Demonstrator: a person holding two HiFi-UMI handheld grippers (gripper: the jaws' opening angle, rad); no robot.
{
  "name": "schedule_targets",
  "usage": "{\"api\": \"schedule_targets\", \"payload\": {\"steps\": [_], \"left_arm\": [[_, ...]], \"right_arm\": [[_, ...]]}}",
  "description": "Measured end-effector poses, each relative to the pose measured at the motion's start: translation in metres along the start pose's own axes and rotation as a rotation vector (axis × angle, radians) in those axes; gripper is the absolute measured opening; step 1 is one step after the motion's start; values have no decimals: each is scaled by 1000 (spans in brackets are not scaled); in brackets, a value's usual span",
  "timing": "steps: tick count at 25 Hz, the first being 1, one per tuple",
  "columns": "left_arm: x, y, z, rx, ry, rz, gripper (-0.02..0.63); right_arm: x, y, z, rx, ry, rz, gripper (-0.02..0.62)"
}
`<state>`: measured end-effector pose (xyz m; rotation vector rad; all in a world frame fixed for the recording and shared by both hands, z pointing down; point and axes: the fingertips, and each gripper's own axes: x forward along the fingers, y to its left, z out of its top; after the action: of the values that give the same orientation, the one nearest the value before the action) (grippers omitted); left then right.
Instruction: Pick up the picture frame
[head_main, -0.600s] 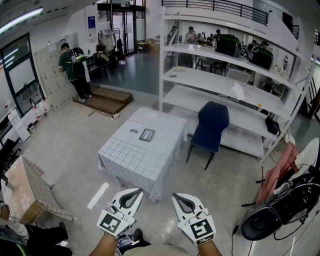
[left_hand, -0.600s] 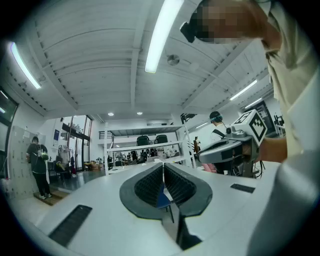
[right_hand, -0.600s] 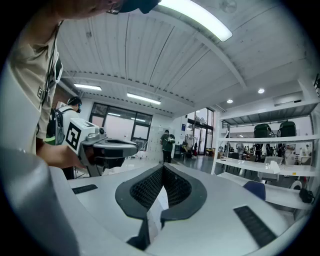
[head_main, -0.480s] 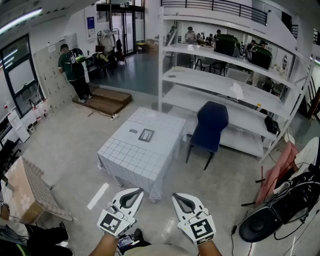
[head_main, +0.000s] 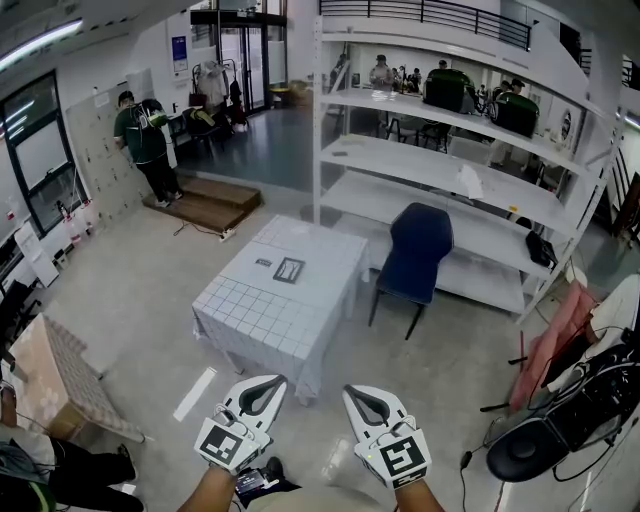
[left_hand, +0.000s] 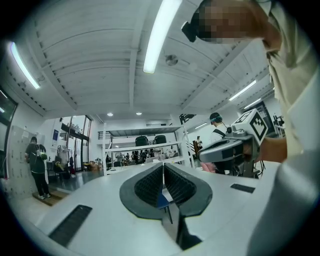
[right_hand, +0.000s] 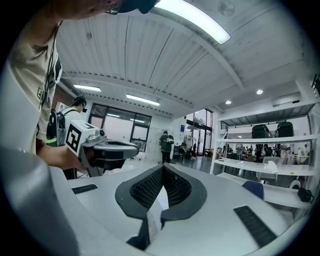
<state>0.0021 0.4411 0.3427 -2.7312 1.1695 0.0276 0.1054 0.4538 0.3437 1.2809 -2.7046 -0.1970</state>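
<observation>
Head view: picture frame (head_main: 289, 269) lies untouched on tabletop's (head_main: 262, 322) far half, left gripper (head_main: 268, 383) and right gripper (head_main: 353, 393) well short, jaws together, empty, so whole pickup remains.

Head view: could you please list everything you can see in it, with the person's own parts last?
table: one, white cloth with a grid pattern, middle of the floor
picture frame: one, dark, flat on the far half of the table
small dark item: one, on the table just left of the frame; too small to identify
chair: one, dark blue, right of the table
shelving unit: one, white, behind the table and chair
bystander: one, green top, by the left wall
wooden platform: one, brown, near the bystander
left gripper: one, white with dark jaws, bottom edge, shut and empty
right gripper: one, same colours, beside it, shut and empty
</observation>
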Motion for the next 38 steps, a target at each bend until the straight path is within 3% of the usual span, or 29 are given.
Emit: {"api": "schedule_targets", "payload": {"steps": [19, 28, 38], "left_arm": [[10, -15, -12, 2, 64, 10, 20], [36, 0, -33, -47, 80, -10, 19], [78, 44, -45, -79, 60, -33, 18]], "right_arm": [[-11, -18, -21, 96, -22, 10, 26], [12, -35, -42, 142, 26, 7, 26], [57, -67, -48, 132, 65, -15, 26]]}}
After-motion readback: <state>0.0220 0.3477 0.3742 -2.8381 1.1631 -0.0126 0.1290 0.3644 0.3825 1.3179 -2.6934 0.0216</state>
